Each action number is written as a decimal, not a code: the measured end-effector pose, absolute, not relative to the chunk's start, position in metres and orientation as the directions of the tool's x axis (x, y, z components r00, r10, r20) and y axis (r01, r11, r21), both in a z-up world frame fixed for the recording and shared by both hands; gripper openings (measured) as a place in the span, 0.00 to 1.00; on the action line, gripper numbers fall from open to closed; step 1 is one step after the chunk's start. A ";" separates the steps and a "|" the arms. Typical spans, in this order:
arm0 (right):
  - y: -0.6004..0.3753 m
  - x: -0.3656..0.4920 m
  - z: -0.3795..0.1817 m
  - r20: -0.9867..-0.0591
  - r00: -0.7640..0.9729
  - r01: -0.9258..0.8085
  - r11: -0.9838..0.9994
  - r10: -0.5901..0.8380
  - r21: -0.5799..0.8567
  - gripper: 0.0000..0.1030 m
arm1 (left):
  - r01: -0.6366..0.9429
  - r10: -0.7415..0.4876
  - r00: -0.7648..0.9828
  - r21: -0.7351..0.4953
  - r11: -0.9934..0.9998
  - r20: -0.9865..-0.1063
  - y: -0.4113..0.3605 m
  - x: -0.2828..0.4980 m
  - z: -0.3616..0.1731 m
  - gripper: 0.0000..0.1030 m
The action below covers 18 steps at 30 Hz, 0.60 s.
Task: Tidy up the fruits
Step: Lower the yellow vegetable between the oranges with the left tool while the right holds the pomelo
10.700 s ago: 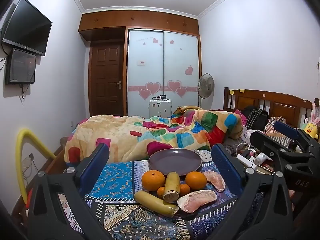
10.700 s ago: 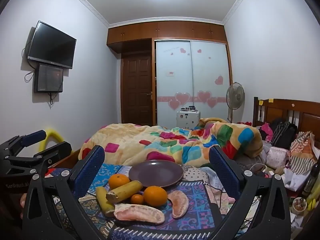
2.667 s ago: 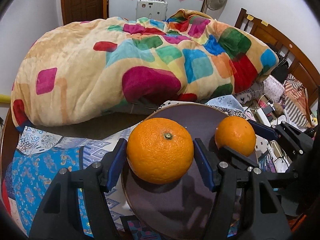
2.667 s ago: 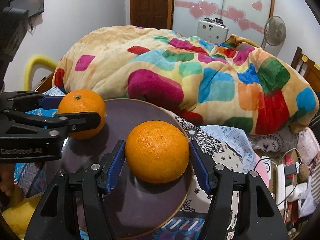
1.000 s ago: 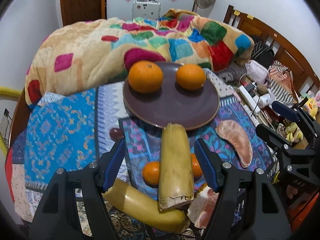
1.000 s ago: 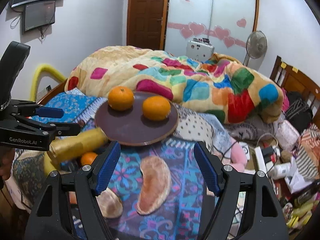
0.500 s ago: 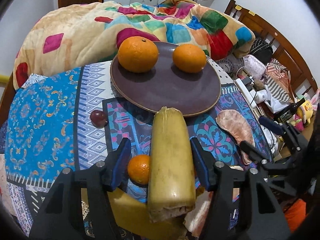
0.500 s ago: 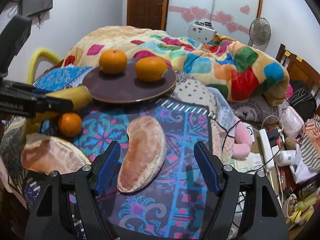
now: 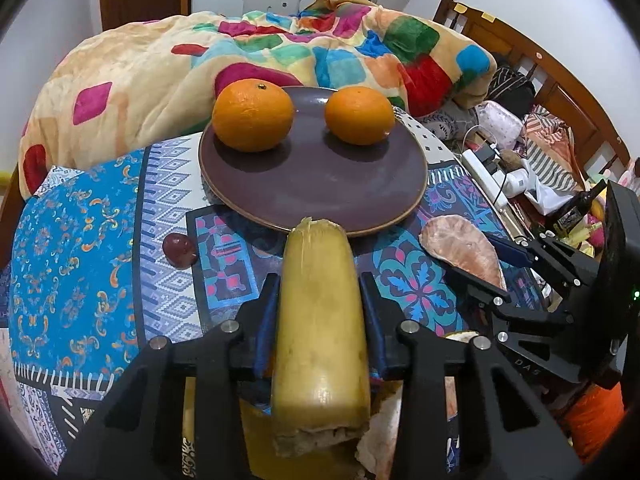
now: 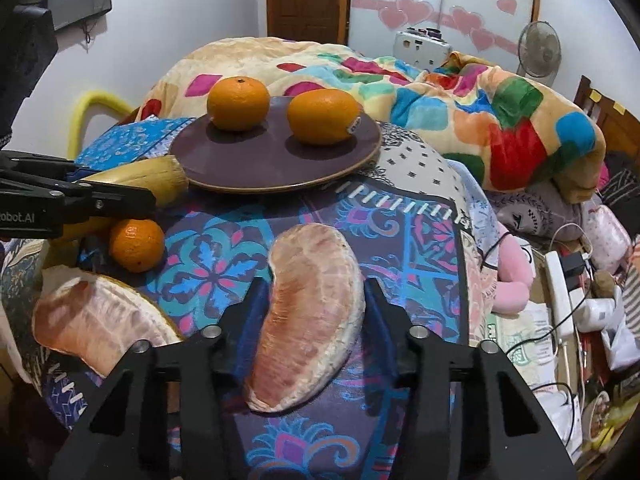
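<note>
- While two oranges [image 9: 252, 114] sit on the far half of the purple plate [image 9: 320, 196], your left gripper [image 9: 320, 316] clamps the yellow cane piece [image 9: 320, 320], its tip at the plate's near rim;
- your right gripper [image 10: 312, 320] squeezes the pomelo segment [image 10: 308, 320], near right of the plate; a small orange [image 10: 136, 244] lies left.

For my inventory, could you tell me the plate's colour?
Dark purple-brown plate, clearest in the left wrist view.
</note>
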State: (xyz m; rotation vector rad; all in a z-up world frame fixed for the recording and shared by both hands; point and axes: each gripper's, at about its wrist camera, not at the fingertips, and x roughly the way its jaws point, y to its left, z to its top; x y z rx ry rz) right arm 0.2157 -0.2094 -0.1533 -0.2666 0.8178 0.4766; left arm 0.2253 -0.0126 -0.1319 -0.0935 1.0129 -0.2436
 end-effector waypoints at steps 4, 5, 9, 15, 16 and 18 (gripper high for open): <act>-0.207 0.214 -0.152 -0.747 0.594 -0.506 0.861 0.299 -0.058 0.39 | 0.158 -0.233 0.522 -0.175 0.972 -0.820 -0.013 0.222 -0.130 0.37; -0.208 0.214 -0.152 -0.747 0.592 -0.506 0.861 0.303 -0.051 0.39 | 0.158 -0.229 0.527 -0.171 0.973 -0.818 -0.013 0.220 -0.129 0.37; -0.208 0.213 -0.151 -0.746 0.594 -0.505 0.862 0.302 -0.053 0.39 | 0.151 -0.222 0.542 -0.166 0.974 -0.810 -0.009 0.215 -0.124 0.37; -0.212 0.211 -0.137 -0.723 0.614 -0.496 0.867 0.317 -0.040 0.39 | 0.139 -0.213 0.579 -0.162 0.977 -0.787 0.000 0.207 -0.109 0.37; -0.212 0.210 -0.135 -0.718 0.618 -0.495 0.868 0.319 -0.040 0.39 | 0.139 -0.212 0.586 -0.161 0.977 -0.782 0.001 0.205 -0.107 0.37; -0.212 0.208 -0.128 -0.703 0.633 -0.492 0.870 0.324 -0.042 0.39 | 0.138 -0.211 0.601 -0.160 0.977 -0.771 0.003 0.202 -0.100 0.37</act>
